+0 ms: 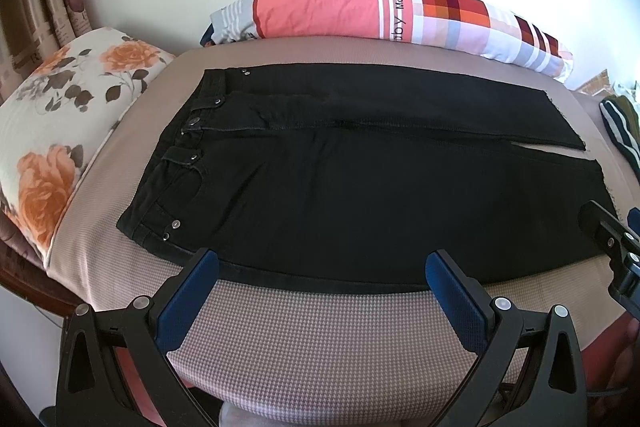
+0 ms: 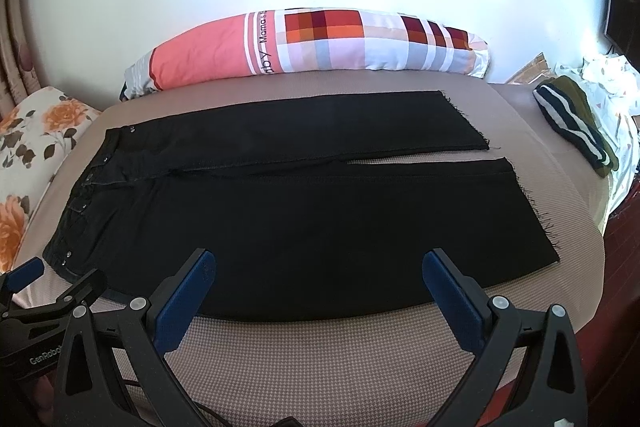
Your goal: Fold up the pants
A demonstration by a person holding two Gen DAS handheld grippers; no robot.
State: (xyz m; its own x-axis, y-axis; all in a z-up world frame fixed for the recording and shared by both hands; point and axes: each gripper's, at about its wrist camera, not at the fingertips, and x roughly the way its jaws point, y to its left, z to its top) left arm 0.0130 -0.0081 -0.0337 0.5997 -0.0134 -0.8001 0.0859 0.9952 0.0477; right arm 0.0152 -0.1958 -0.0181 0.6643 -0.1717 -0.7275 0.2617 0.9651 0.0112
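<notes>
Your left gripper (image 1: pixel 322 259) and right gripper (image 2: pixel 319 259) both stand wide, holding nothing, at the near edge of the black denim pants (image 1: pixel 360 179). These lie flat on the beige houndstooth bed cover (image 2: pixel 320 355), 2 legs side by side. Beyond: long coral-and-plaid bolster pillow (image 2: pixel 304 45).

Home bedroom: bed (image 1: pixel 320 347) with houndstooth cover against a white wall, floral pillow (image 1: pixel 68 115), patchwork bolster (image 2: pixel 304 45), curtains (image 1: pixel 48 11), clothes heap (image 2: pixel 576 123) at bedside.
</notes>
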